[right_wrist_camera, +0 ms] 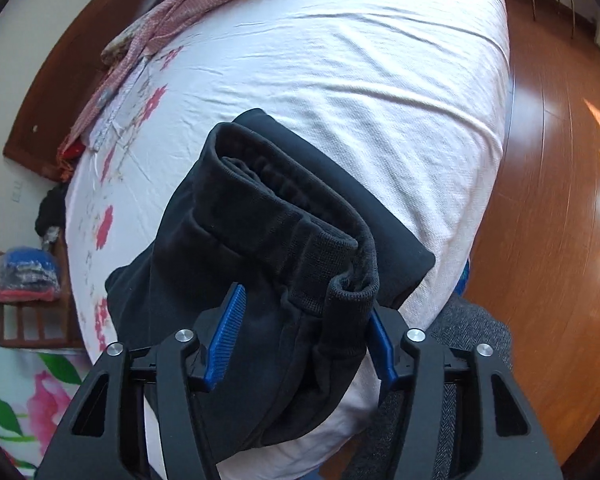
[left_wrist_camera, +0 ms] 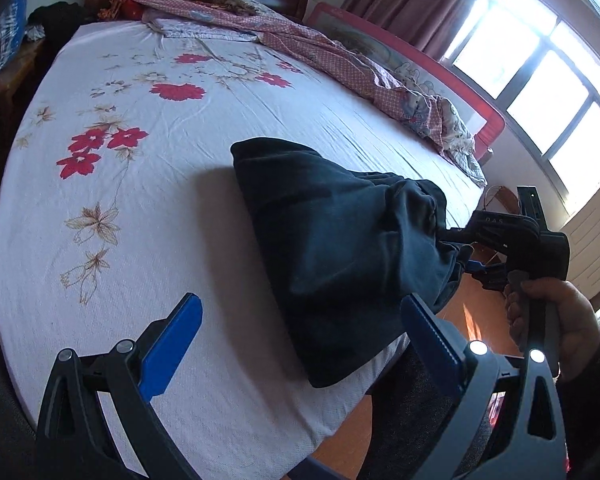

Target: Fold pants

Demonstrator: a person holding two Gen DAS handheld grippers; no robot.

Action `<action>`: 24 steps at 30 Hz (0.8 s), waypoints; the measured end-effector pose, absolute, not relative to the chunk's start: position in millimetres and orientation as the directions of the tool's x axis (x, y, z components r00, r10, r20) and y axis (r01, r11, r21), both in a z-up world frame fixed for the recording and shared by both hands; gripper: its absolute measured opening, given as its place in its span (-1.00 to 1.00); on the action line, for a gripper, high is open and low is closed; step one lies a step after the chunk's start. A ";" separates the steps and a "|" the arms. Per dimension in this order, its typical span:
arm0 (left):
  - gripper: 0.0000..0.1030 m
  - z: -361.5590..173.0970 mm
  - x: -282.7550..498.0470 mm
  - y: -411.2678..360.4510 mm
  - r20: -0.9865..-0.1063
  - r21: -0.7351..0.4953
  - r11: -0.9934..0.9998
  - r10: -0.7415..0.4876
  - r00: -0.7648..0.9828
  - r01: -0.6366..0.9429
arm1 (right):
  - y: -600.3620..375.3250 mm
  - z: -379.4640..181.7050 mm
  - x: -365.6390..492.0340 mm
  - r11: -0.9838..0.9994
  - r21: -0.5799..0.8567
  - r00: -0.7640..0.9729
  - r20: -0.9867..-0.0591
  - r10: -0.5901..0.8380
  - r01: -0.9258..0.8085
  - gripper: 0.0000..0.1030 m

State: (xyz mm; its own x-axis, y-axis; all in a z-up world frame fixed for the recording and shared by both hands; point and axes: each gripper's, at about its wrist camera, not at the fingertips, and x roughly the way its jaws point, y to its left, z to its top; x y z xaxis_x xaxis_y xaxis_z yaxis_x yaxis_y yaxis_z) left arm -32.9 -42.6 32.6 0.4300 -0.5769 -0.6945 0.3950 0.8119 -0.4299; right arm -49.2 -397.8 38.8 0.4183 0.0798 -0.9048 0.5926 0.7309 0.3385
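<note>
Dark pants [left_wrist_camera: 332,240], folded bundle, lying near bed edge, waistband end lifted.

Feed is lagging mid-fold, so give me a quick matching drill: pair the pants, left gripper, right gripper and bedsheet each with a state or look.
Things:
1. pants
2. left gripper
3. right gripper
4. bedsheet

States:
A. white with red flowers
B. wide open, nothing between the fingers
C. dark, bunched at the bed's near edge, one end lifted
D. closed on a thick fold of cloth

Pairs: 1-C, 2-B, 3-D, 4-A
</note>
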 end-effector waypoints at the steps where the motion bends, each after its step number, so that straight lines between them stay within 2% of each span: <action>1: 0.94 30.2 -30.2 -38.0 -0.691 -0.453 0.807 -0.586 0.423 0.379 | -394.3 42.1 -47.2 0.755 0.320 0.412 -0.908 0.073 0.572 -0.23; 5: 0.94 22.6 -22.9 -22.3 -0.686 -0.503 0.806 -0.592 0.422 0.312 | -376.7 85.9 -39.5 0.797 0.410 0.517 -0.843 0.146 0.444 -0.25; 7: 0.94 22.3 -22.1 -17.1 -0.681 -0.509 0.811 -0.584 0.442 0.288 | -369.0 112.7 -26.9 0.804 0.483 0.606 -0.770 0.200 0.347 -0.29; 8: 0.94 22.0 -21.8 -16.1 -0.680 -0.513 0.811 -0.583 0.444 0.280 | -367.7 125.4 -21.1 0.789 0.546 0.666 -0.703 0.250 0.281 -0.31; 9: 0.94 22.3 -21.5 -15.7 -0.680 -0.515 0.812 -0.581 0.446 0.273 | -367.7 135.3 -16.7 0.779 0.578 0.696 -0.663 0.275 0.242 -0.42; 11: 0.94 24.2 -23.0 -17.3 -0.680 -0.508 0.815 -0.577 0.451 0.277 | -375.4 147.1 -16.3 0.761 0.619 0.747 -0.596 0.294 0.195 -0.42; 13: 0.95 27.2 -25.8 -22.6 -0.679 -0.486 0.821 -0.571 0.461 0.299 | -394.2 135.7 -23.1 0.770 0.588 0.726 -0.638 0.254 0.247 -0.42; 15: 0.95 29.3 -27.5 -29.9 -0.682 -0.466 0.820 -0.572 0.456 0.332 | -405.8 115.8 -33.1 0.810 0.457 0.644 -0.754 0.132 0.368 -0.42; 16: 0.95 30.0 -28.9 -35.2 -0.681 -0.455 0.817 -0.576 0.453 0.354 | -407.2 107.1 -37.1 0.814 0.439 0.608 -0.782 0.138 0.380 -0.42; 17: 0.95 30.5 -29.3 -39.7 -0.685 -0.442 0.819 -0.572 0.451 0.367 | -408.4 99.8 -39.8 0.804 0.457 0.582 -0.794 0.176 0.380 -0.29; 18: 0.95 30.2 -29.4 -44.5 -0.691 -0.432 0.818 -0.571 0.444 0.380 | -408.5 95.0 -40.9 0.803 0.444 0.554 -0.813 0.176 0.397 0.05; 20: 0.95 28.6 -29.1 -54.8 -0.703 -0.423 0.811 -0.576 0.418 0.405 | -403.6 97.2 -39.1 0.861 0.340 0.535 -0.839 0.096 0.378 0.32; 22: 0.95 29.8 -32.0 -61.5 -0.702 -0.416 0.800 -0.585 0.405 0.434 | -400.1 93.5 -25.7 0.924 0.199 0.493 -0.870 0.012 0.328 0.43; 24: 0.95 33.4 -36.7 -65.0 -0.695 -0.404 0.787 -0.595 0.403 0.466 | -405.1 78.2 -11.8 0.948 0.144 0.434 -0.901 0.007 0.285 0.44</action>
State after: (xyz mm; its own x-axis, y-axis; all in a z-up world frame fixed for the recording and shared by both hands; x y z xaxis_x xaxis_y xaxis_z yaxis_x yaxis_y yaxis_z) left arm -36.7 -65.0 33.4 0.4032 -0.5952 -0.6951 0.4662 0.7872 -0.4037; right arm -11.8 -405.1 78.2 0.4343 0.0066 -0.9007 0.2849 0.9476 0.1443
